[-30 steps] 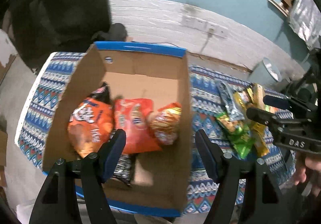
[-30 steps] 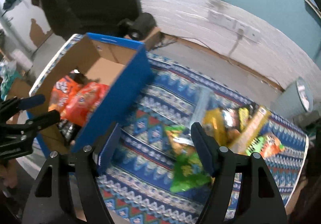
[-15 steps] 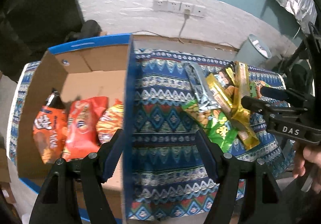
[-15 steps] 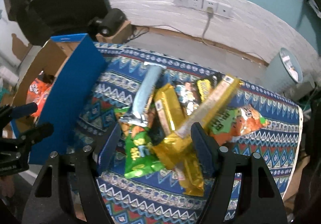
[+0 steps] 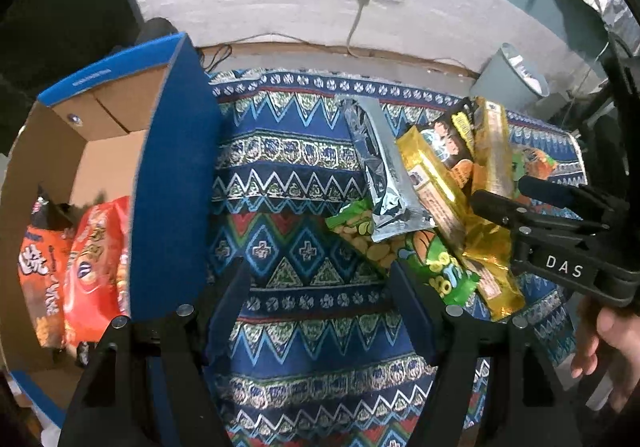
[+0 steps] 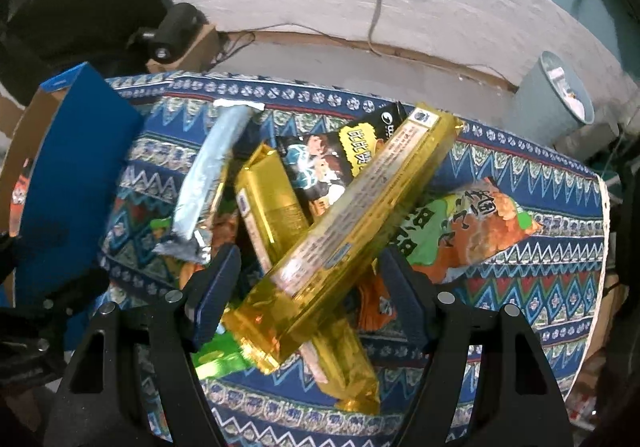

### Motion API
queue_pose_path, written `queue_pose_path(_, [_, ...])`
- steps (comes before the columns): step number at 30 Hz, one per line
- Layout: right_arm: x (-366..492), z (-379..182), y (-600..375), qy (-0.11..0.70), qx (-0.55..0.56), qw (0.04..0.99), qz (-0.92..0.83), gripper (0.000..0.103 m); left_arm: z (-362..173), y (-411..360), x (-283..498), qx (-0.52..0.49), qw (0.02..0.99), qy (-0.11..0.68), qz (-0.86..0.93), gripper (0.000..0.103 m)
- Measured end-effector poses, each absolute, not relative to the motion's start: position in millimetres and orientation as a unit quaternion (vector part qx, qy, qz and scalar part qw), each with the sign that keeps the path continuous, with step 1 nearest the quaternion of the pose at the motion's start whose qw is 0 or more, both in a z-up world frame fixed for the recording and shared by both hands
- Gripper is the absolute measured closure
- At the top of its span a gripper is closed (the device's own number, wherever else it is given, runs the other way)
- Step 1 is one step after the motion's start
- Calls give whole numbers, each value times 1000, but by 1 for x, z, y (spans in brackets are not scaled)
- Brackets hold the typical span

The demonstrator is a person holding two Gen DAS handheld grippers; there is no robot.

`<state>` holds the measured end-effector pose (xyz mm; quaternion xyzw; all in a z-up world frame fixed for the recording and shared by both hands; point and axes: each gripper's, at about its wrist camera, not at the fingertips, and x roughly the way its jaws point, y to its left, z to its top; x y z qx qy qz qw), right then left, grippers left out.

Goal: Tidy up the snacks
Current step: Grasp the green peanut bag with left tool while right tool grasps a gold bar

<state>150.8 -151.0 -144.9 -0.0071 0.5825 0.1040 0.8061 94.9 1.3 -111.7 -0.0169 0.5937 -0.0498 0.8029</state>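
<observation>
Both views are swinging from the blue cardboard box [image 5: 172,183] at nine o'clock toward the pile; our right gripper [image 6: 310,295], spread, is straddling the long gold foil packet [image 6: 352,231], risking slippage on glossy foil, while our left gripper [image 5: 320,295] is hovering spread.

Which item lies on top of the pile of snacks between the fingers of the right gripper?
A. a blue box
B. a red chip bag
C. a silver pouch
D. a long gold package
D: in the right wrist view the long gold package lies diagonally across the other snacks, between the open fingers of the right gripper.
</observation>
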Motion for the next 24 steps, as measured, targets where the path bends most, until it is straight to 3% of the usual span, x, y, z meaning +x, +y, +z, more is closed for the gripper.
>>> queue_pose_path(8, [155, -167, -153, 595, -13, 796, 113, 32, -131, -10, 101, -11, 788, 613, -53, 30])
queue_pose_path(10, [151, -167, -157, 595, -10, 795, 120, 44, -132, -13, 102, -16, 786, 616, -57, 30])
queue_pose_path(13, [144, -167, -165, 594, -6, 794, 127, 53, -132, -19, 102, -25, 784, 617, -61, 28])
queue_pose_path(19, [123, -166, -192, 594, 9, 793, 136, 67, -136, -36, 105, -60, 775, 624, -74, 25])
queue_pose_path(24, [103, -168, -215, 595, 17, 790, 143, 71, -147, -56, 110, -67, 766, 635, -76, 22])
